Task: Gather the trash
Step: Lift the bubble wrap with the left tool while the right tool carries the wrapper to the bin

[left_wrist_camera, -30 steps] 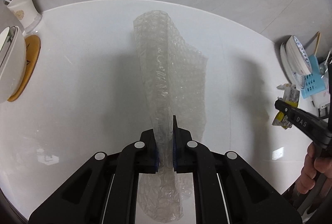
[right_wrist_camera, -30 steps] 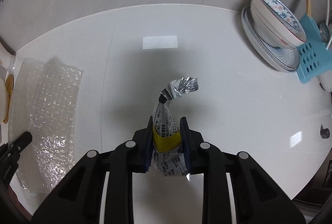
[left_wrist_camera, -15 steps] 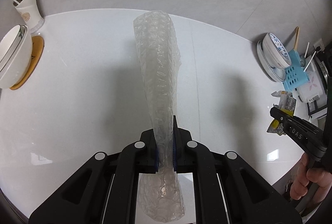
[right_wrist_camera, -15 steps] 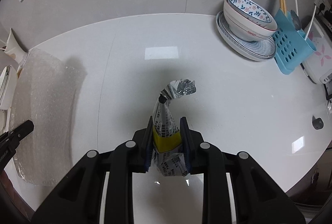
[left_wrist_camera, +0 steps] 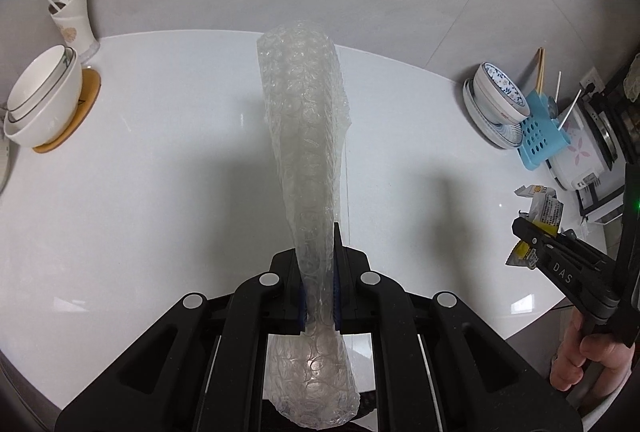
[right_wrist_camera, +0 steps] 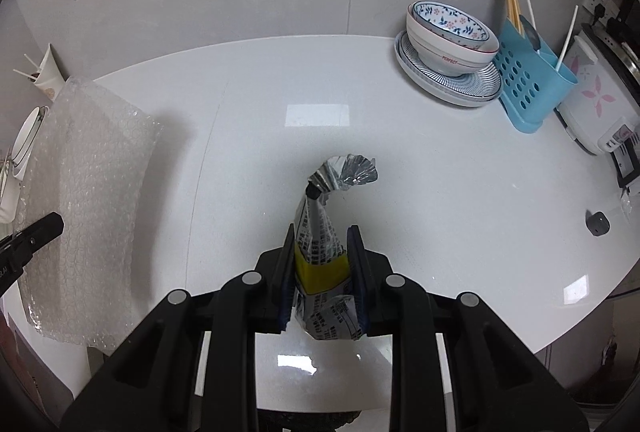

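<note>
Left tongs (left_wrist_camera: 319, 272) squeezed tight on bubble wrap (left_wrist_camera: 306, 136): clear, bumpy, long floppy sheet, lifted above shiny white bench (left_wrist_camera: 160, 152). Right tongs (right_wrist_camera: 323, 256) pinch crinkly silver-and-yellow wrapper (right_wrist_camera: 320, 232), twisted top, above bench's near edge. White bowls (left_wrist_camera: 40, 108) at left edge. Flowered bowl on striped plate (right_wrist_camera: 450, 48), blue holey rack (right_wrist_camera: 528, 84) at far right corner.

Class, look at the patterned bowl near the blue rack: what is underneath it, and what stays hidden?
The patterned bowl sits on a striped plate, probably a small stack; only the rims show. The plates' centres and the countertop beneath are covered.
</note>
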The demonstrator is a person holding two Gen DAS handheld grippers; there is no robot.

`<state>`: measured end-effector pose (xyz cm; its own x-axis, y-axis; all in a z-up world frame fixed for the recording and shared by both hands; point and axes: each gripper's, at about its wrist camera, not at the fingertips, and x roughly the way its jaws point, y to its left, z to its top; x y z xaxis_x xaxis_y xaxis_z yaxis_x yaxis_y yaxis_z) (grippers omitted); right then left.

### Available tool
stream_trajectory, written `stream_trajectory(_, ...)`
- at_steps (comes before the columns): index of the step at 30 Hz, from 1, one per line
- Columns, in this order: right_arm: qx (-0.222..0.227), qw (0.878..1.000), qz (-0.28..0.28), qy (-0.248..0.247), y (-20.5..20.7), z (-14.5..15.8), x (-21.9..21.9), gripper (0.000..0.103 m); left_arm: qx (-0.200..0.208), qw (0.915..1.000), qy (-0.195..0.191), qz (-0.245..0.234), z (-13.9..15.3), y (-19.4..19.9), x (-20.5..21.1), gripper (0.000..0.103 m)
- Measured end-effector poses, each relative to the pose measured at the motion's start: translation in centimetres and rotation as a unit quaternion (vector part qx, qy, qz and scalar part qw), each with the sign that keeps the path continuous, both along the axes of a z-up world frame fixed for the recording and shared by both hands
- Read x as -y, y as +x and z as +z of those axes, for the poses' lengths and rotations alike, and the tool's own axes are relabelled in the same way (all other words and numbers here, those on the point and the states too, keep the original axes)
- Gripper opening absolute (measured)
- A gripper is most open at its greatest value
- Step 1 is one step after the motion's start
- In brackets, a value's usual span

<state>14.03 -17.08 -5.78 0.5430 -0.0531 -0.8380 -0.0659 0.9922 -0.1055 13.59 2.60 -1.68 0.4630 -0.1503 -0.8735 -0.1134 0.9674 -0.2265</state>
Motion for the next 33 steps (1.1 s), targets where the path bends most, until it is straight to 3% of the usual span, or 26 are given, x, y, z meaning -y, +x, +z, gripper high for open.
stream_trajectory(21,0.028,0.998,0.045,0.025,-10.0,1.0,1.7,0.022,0.019,0.9998,-0.005,0.008,1.5,-10.4,3.4,0.007)
stream_trajectory(33,0.021,0.997,0.067,0.027,-14.9,-0.8,2.7,0.023,0.01,0.9998,-0.005,0.014,-0.4,-15.9,5.7,0.007)
